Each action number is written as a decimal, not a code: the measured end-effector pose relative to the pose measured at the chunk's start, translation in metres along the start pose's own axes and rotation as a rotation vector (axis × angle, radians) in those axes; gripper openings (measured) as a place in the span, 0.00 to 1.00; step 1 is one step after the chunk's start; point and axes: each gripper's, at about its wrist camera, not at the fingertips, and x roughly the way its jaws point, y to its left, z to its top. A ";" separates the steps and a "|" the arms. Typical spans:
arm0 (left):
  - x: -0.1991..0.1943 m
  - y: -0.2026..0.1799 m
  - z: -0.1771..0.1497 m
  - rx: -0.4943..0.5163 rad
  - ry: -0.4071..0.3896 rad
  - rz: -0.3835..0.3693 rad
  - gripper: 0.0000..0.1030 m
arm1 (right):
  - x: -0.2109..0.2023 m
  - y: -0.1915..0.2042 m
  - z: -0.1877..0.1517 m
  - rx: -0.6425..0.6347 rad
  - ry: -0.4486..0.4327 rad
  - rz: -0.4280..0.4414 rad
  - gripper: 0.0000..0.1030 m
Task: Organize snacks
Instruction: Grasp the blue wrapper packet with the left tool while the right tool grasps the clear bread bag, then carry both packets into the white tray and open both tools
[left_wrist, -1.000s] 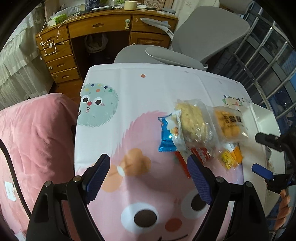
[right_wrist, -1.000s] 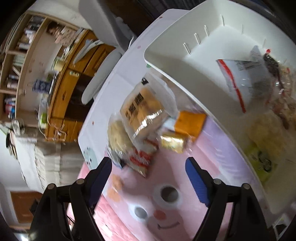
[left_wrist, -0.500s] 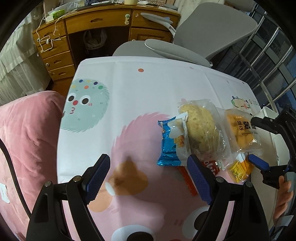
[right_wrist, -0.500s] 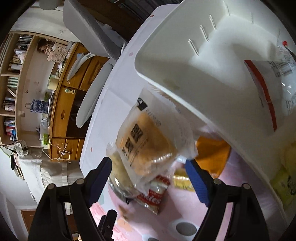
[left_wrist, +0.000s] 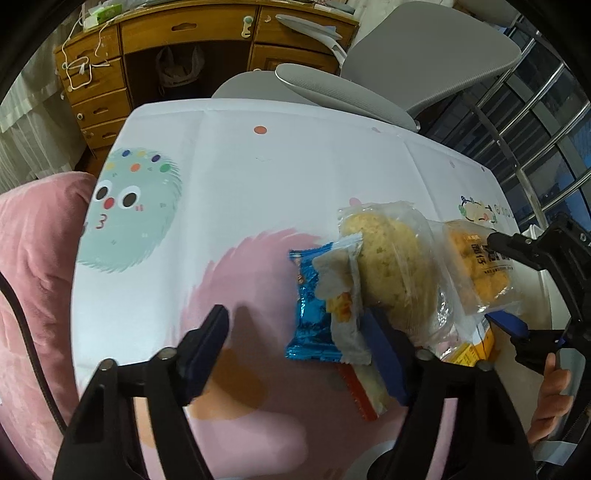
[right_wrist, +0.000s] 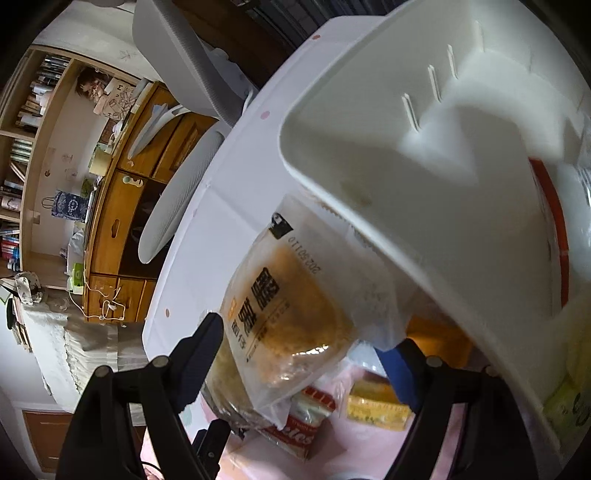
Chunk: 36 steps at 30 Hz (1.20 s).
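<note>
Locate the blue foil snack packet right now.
In the left wrist view, the blue foil packet lies on the cartoon tablecloth, at the left edge of the snack pile, partly under a clear wrapper.

Left gripper (left_wrist: 299, 339) closing; right gripper (right_wrist: 306, 350) agape

White bin (right_wrist: 424, 206) wall apparently crowds snack pile (right_wrist: 288, 325).

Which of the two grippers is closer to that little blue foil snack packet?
Left. The left gripper, jaws closing, straddles the blue foil packet, which lies between its fingers. The right gripper sits farther off, around the orange cake packet beyond the pale round cake.
</note>
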 end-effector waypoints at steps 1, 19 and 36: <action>0.002 -0.001 0.000 -0.008 -0.001 -0.003 0.64 | 0.001 0.001 0.002 -0.010 0.002 -0.002 0.76; 0.015 -0.010 -0.002 -0.029 -0.001 -0.005 0.28 | 0.010 0.007 0.011 -0.095 0.018 0.028 0.49; -0.022 0.008 -0.019 -0.046 -0.015 -0.051 0.26 | -0.022 0.013 -0.003 -0.181 0.004 0.007 0.43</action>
